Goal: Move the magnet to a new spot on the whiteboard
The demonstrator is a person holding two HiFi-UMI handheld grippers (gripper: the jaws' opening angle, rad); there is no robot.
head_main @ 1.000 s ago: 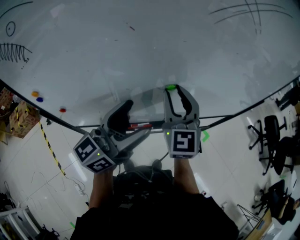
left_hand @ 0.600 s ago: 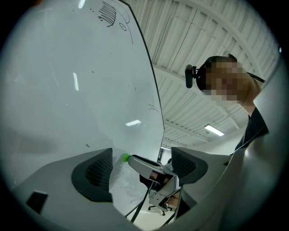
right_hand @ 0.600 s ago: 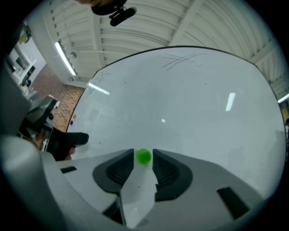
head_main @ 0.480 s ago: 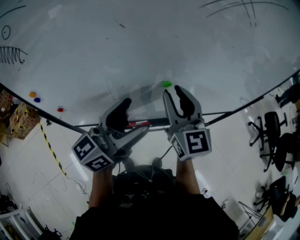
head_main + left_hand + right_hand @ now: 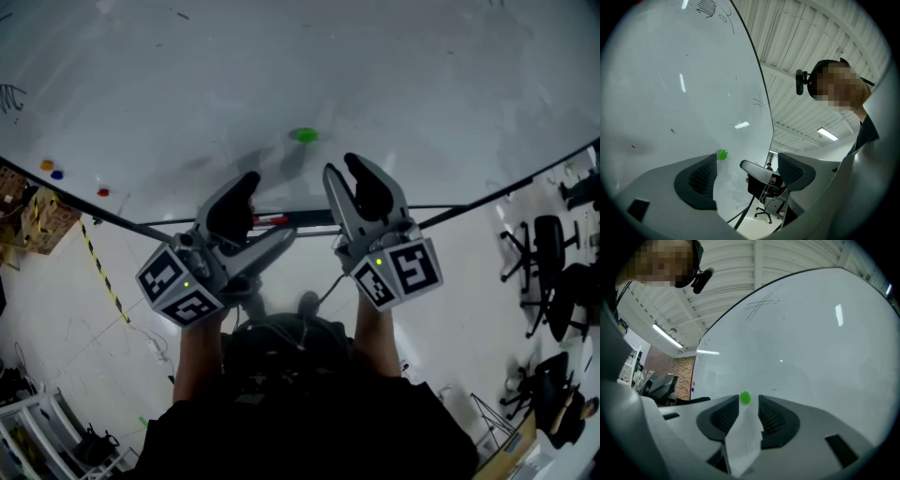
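1. Head view puts the green magnet (image 5: 305, 135) on the whiteboard (image 5: 394, 75), low on the board and above the marker tray (image 5: 281, 219), stuck there and touched by nothing.
2. Both tongs are released. The right gripper (image 5: 344, 172) has its jaws apart with nothing between the pads. The left gripper (image 5: 251, 217) is spread wide and also empty.
3. The magnet lies ahead of the right gripper's tips and a little to their left, near but clearly apart. The left gripper sits lower and further left, well short of it.
4. In the right gripper view the magnet (image 5: 745, 398) shows exactly in the gap at the tips of the right gripper (image 5: 745, 416), with the whiteboard (image 5: 811, 343) behind it, so the aim looks good.
5. In the left gripper view the magnet (image 5: 722, 154) sits just past the tip of one jaw of the left gripper (image 5: 747, 174), off its centre line.
6. The step in hand looks like a grasp by the right gripper, though a let-go just made would look the same.
7. To grasp well, go straight in with the gap centred on the magnet.
8. Keep the pads off the board face and close on the magnet's sides, not its rounded top, where I expect the pads would slip.
9. Tilt or slide it loose, which should take less force than a straight pull.
10. Keep the left gripper back so it doesn't crowd the approach.
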